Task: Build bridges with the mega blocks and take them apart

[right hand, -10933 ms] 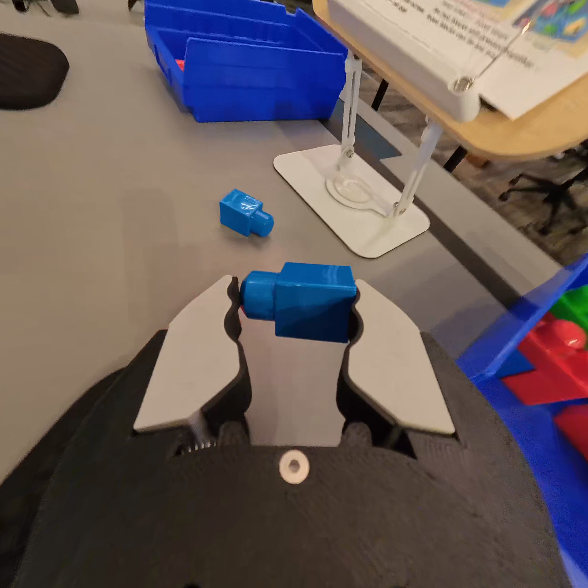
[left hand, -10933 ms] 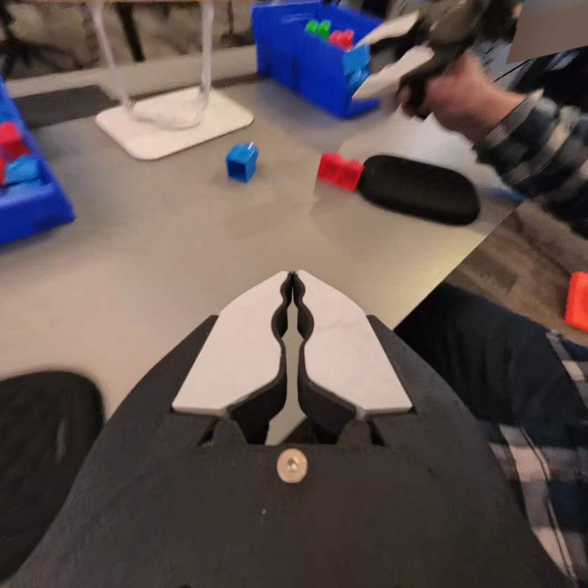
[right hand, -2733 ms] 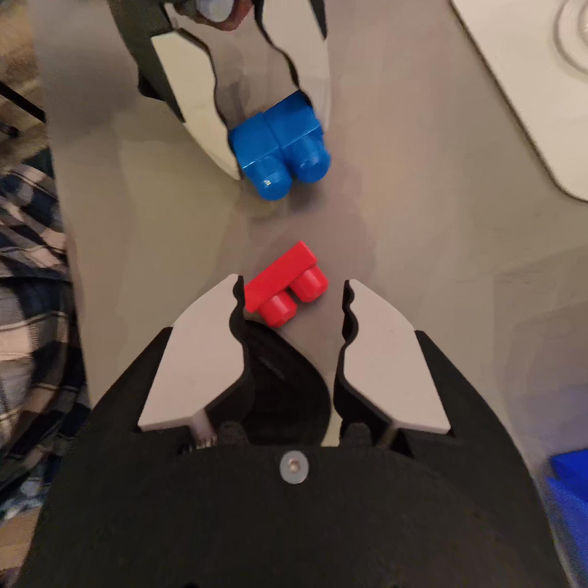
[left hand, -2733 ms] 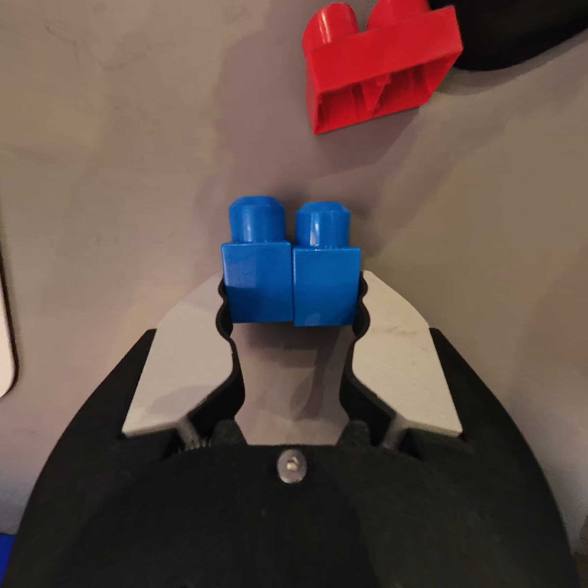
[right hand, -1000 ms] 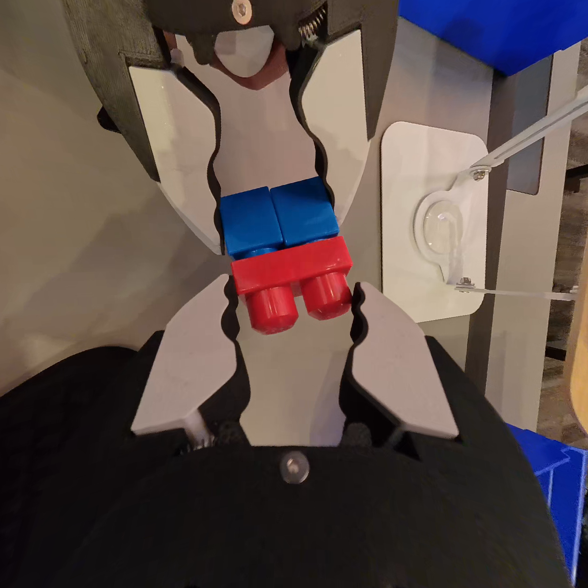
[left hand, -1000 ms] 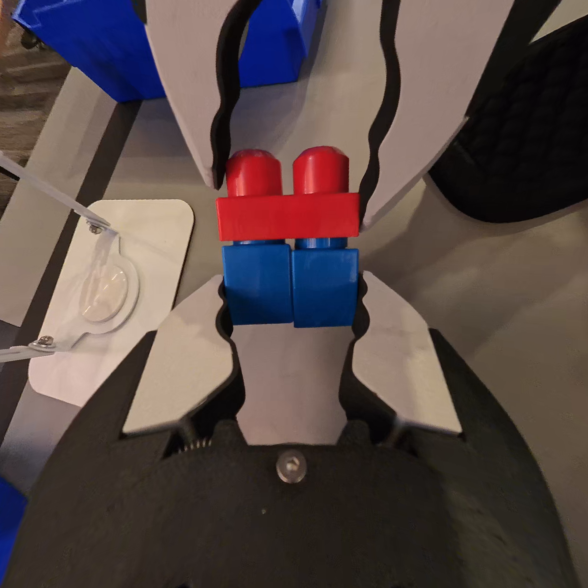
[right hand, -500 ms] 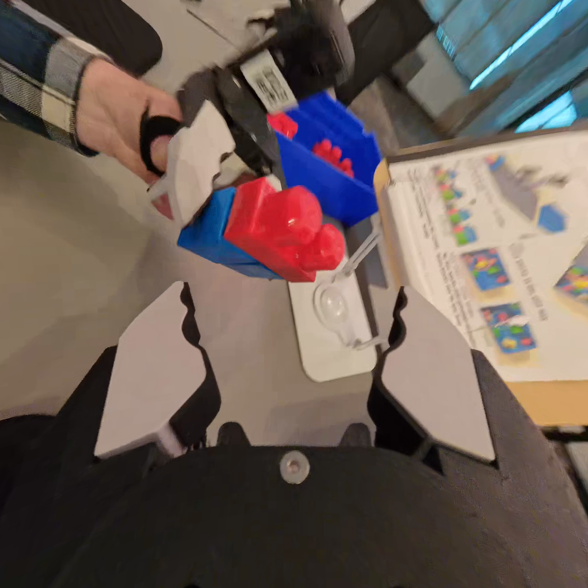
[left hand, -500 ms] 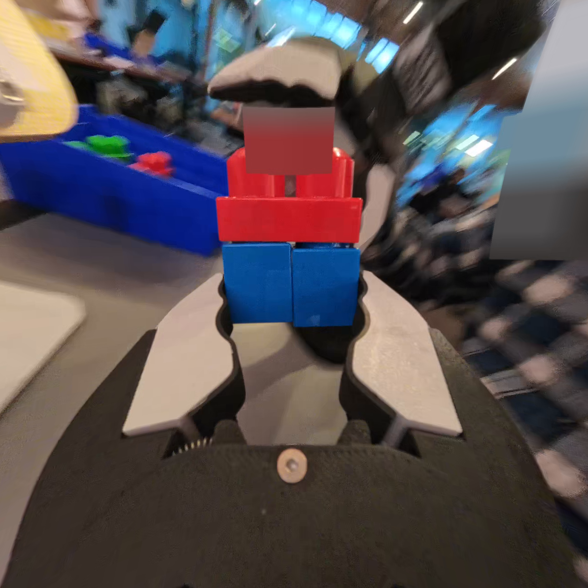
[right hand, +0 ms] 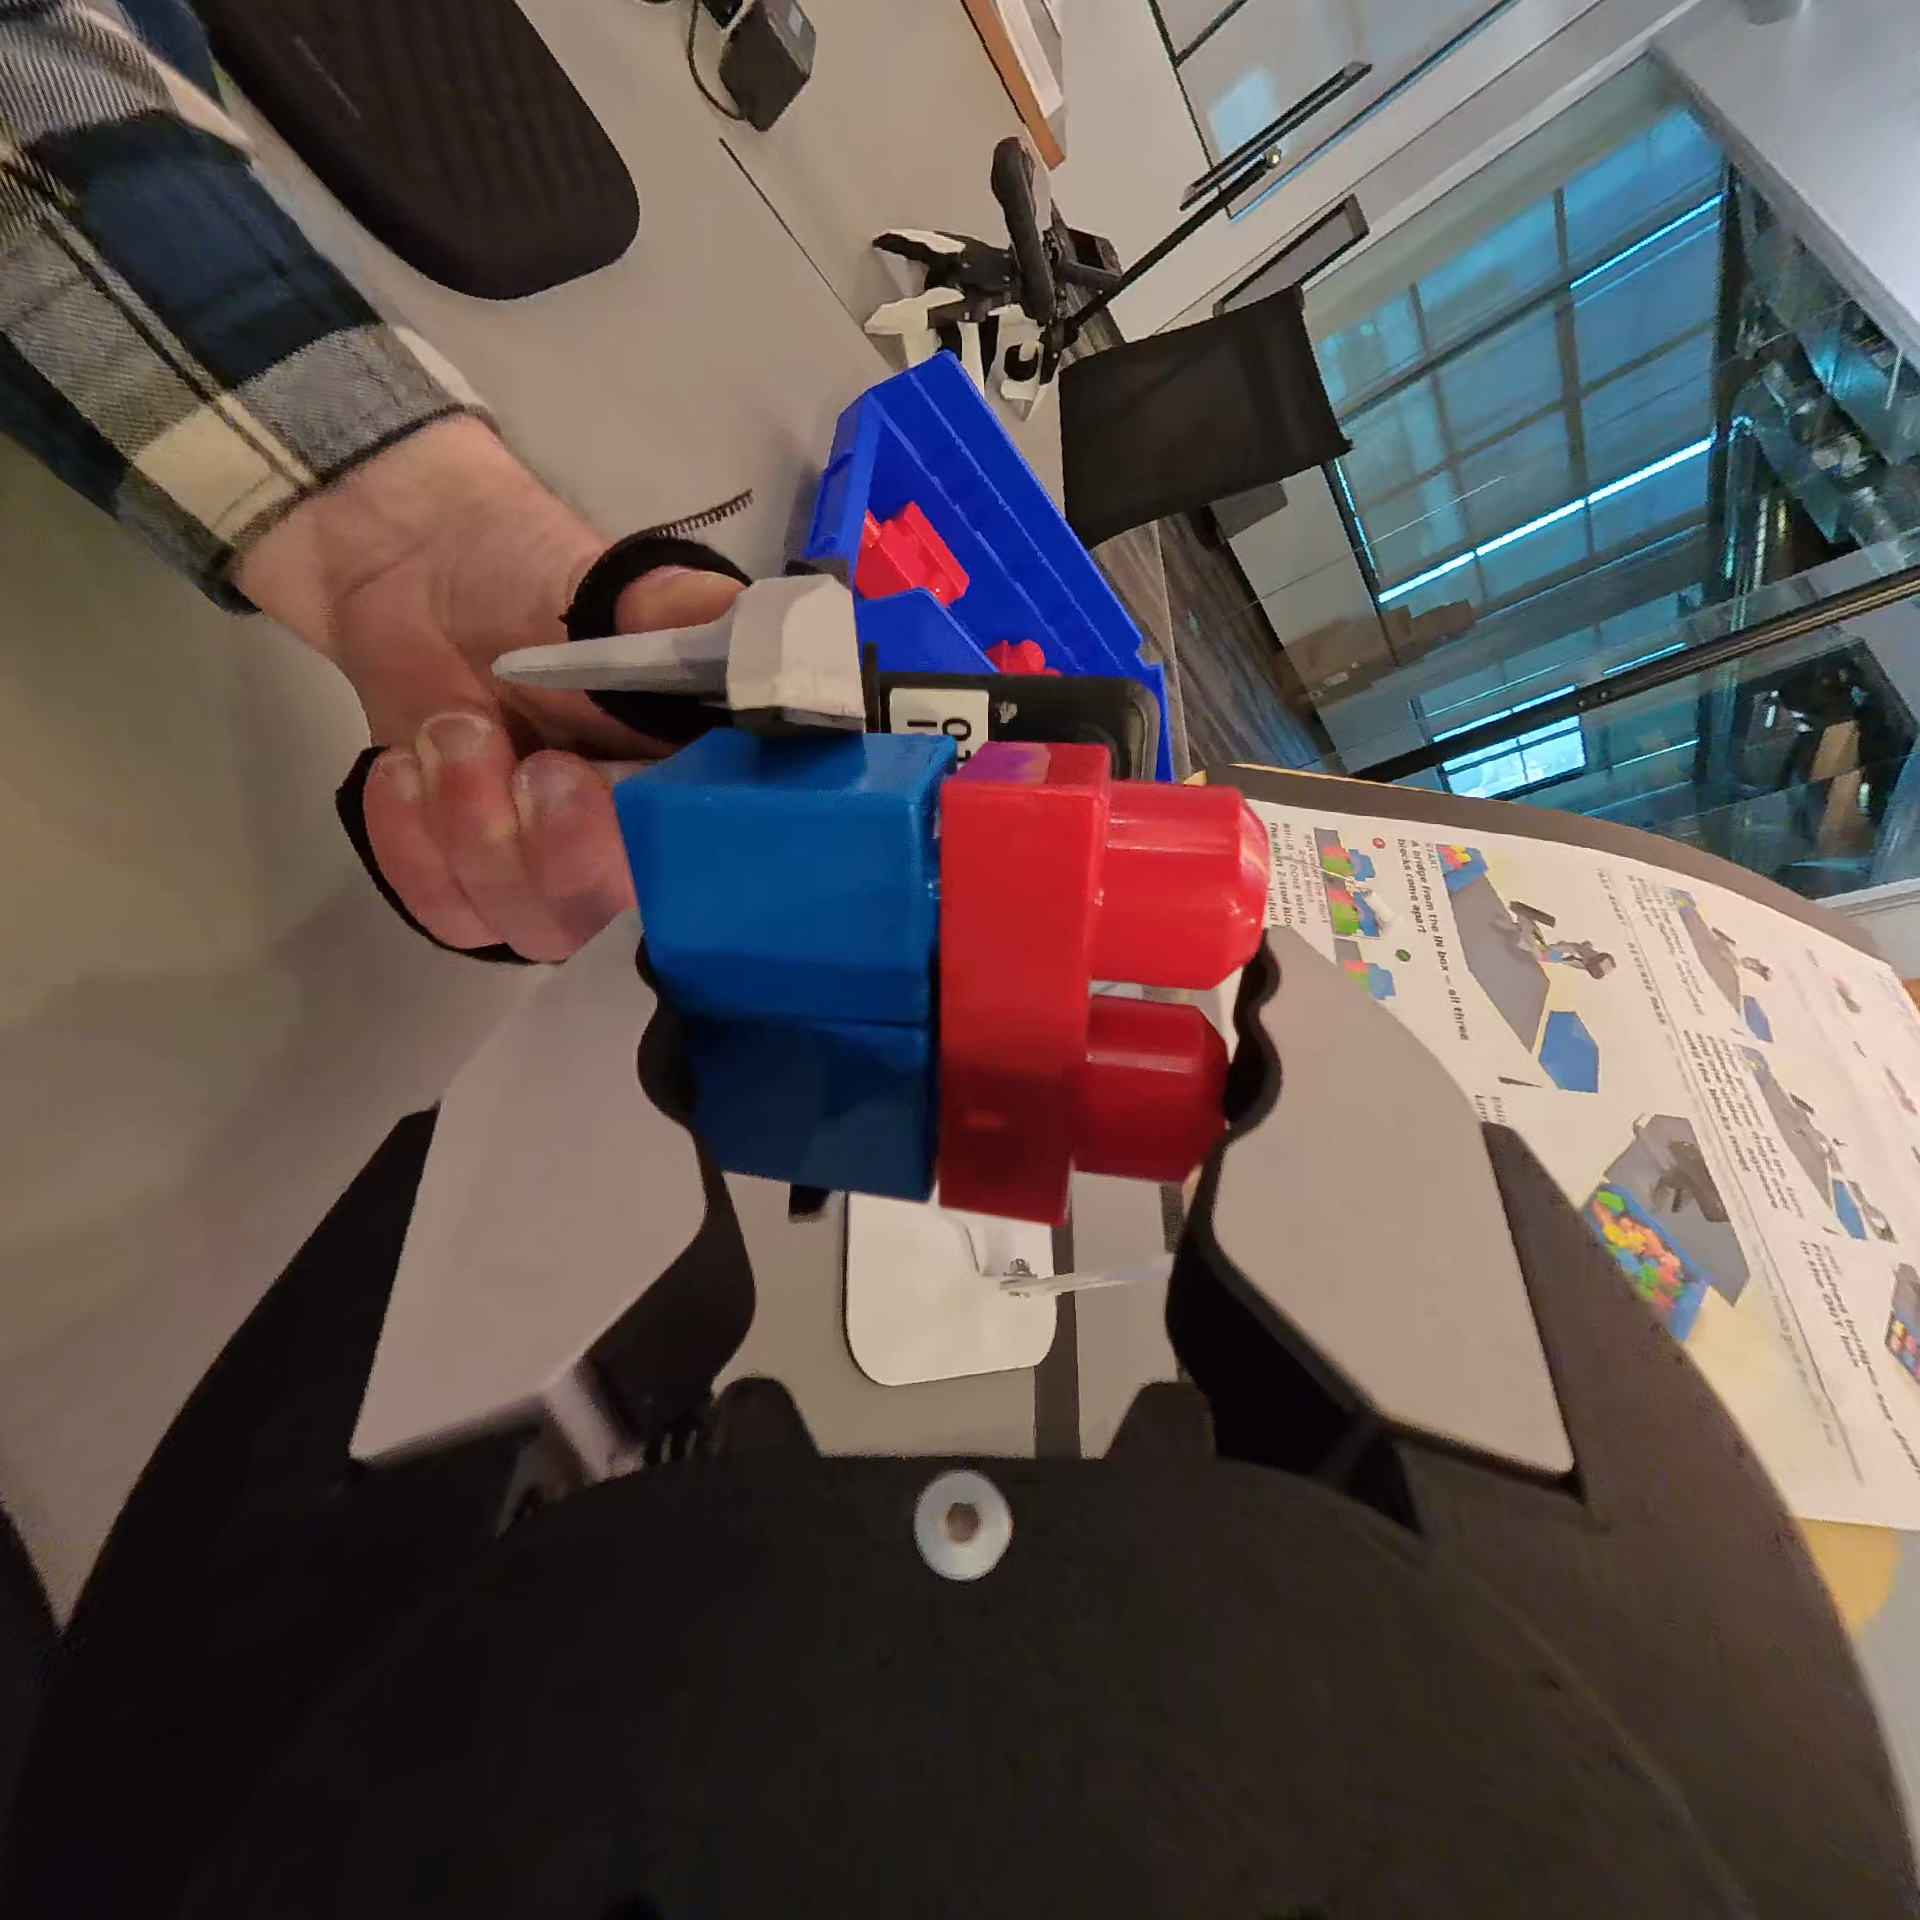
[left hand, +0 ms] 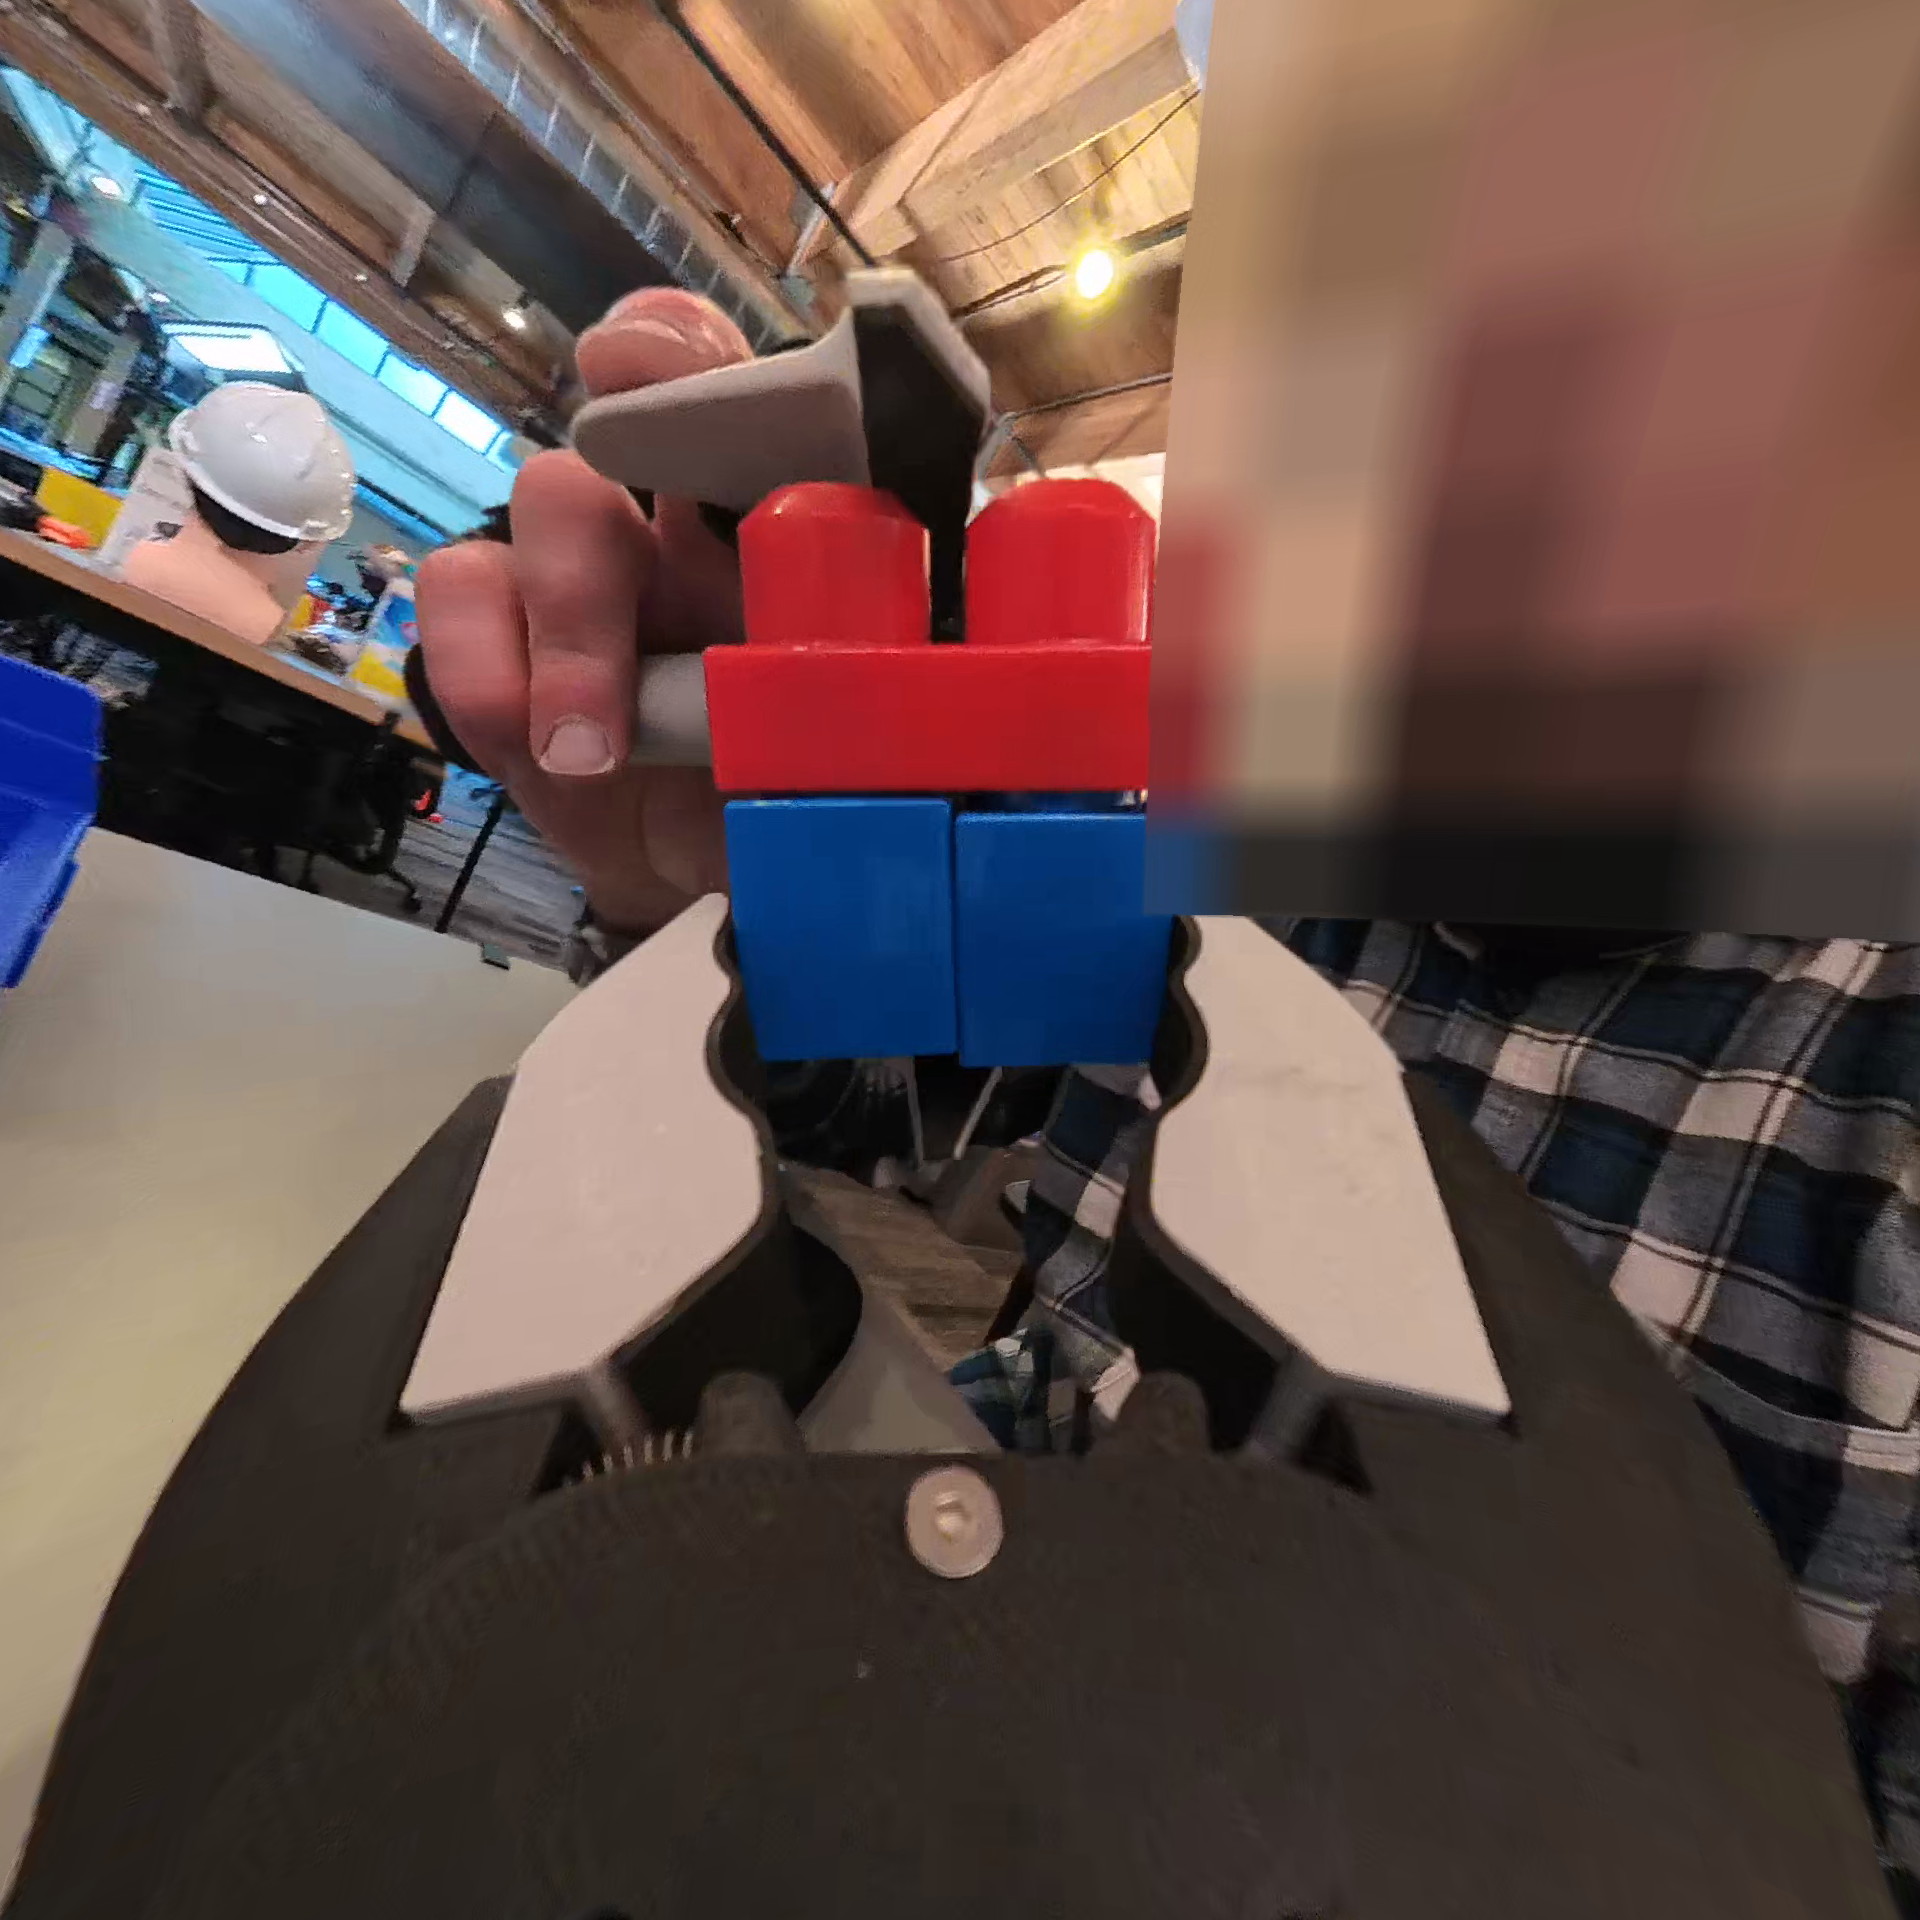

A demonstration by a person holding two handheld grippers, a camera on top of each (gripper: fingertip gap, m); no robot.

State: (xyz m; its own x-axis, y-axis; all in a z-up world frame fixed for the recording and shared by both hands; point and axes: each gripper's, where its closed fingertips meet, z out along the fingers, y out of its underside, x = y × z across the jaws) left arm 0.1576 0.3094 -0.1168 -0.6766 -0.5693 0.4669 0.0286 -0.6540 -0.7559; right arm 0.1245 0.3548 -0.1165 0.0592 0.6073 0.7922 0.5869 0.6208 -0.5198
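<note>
The left gripper (left hand: 951, 987) clamps two blue blocks (left hand: 945, 935) capped by a red block (left hand: 925, 717). The right gripper (right hand: 951, 1039) spans that stack lengthwise, pads touching both ends.

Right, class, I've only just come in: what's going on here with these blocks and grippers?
A person is building a small bridge from toy blocks using two hand-held grippers. The left gripper clamps two blue blocks side by side, with a red block sitting across their tops. The right gripper has its fingers around the stack from end to end, blue bases to red studs, apparently to press it together. The stack is up in the air above the table; a blue bin holds more blocks.
</note>
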